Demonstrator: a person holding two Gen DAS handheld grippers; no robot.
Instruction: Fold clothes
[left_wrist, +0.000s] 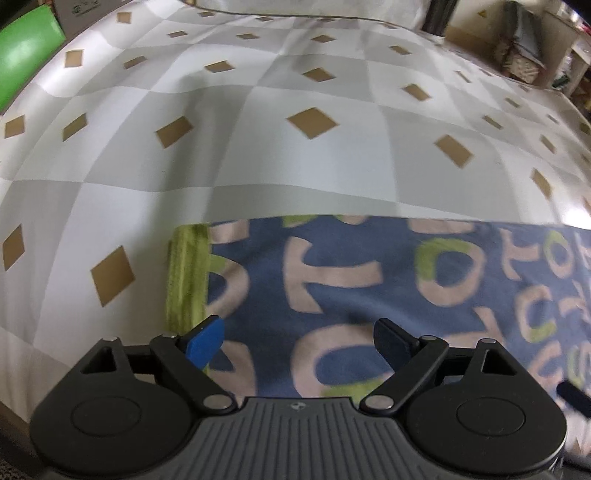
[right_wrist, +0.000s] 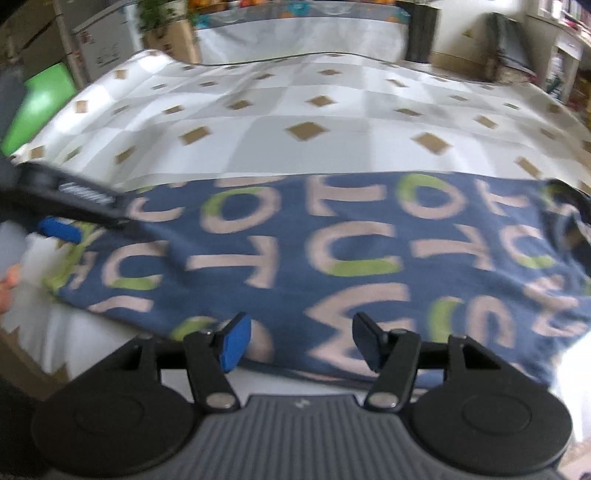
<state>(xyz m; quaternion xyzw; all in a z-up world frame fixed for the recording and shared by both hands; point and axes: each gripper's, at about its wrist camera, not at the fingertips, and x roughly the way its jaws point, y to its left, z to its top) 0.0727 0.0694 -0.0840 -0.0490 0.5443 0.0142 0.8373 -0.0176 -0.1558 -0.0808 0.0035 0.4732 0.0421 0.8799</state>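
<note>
On the checked bedcover, blue lettered garment, long axis left-right

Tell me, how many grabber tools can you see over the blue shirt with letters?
2. The right gripper hovers over the blue shirt's near edge, jaws apart. The left gripper is at the shirt's left end by its green cuff, jaws apart too.

Ahead of both grippers: bedspread bare and flat, free to pass. Directly below: blue garment lying flat. Left of the right gripper, the left gripper blocks that side. Far edge: pillow, green box.
</note>
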